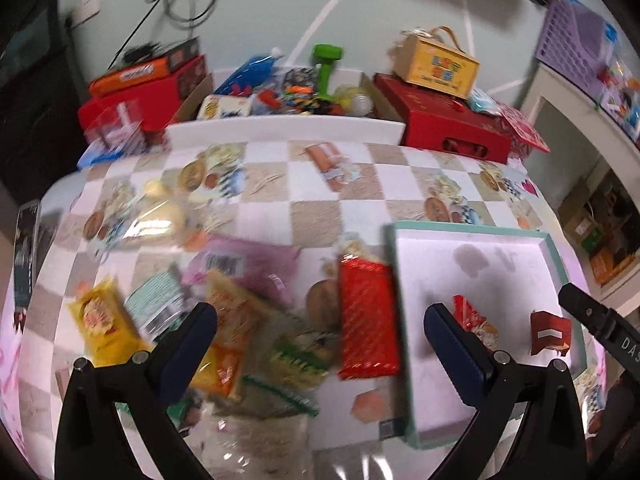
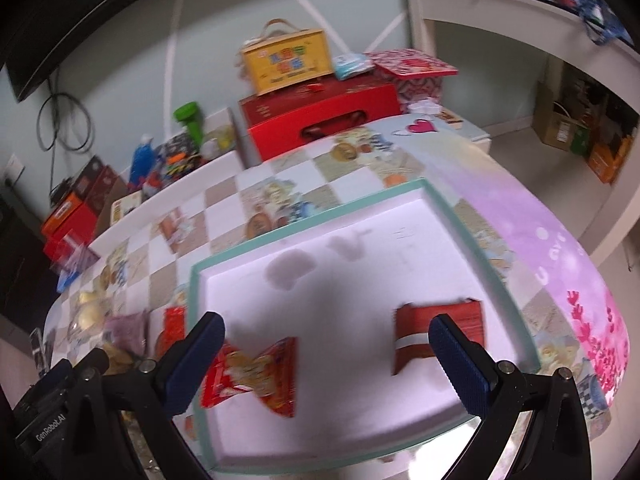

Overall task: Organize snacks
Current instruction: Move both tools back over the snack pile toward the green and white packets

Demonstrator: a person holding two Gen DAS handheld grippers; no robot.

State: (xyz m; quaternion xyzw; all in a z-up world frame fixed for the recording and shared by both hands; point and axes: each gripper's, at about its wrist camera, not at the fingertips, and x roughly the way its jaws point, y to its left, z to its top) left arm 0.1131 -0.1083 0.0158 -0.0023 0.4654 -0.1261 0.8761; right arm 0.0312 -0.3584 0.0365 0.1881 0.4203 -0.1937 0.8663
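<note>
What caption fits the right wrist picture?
Open right tool over the tray, which holds two red snacks.

The table cloth (image 1: 312,216) has white and tan squares with food pictures, and turns pink with a red heart at one end. The tray (image 2: 472,224) is white inside with a mint green rim. Two red snack packs (image 2: 256,376) (image 2: 432,332) lie in it. A yellow packet (image 1: 100,324) and a shiny red packet (image 1: 366,320) lie on the cloth.

I see two red snack packets (image 2: 256,372) (image 2: 434,336) lying flat inside the teal-rimmed tray (image 2: 196,320); mixed snack packets (image 1: 240,320) heaped just left of it.
</note>
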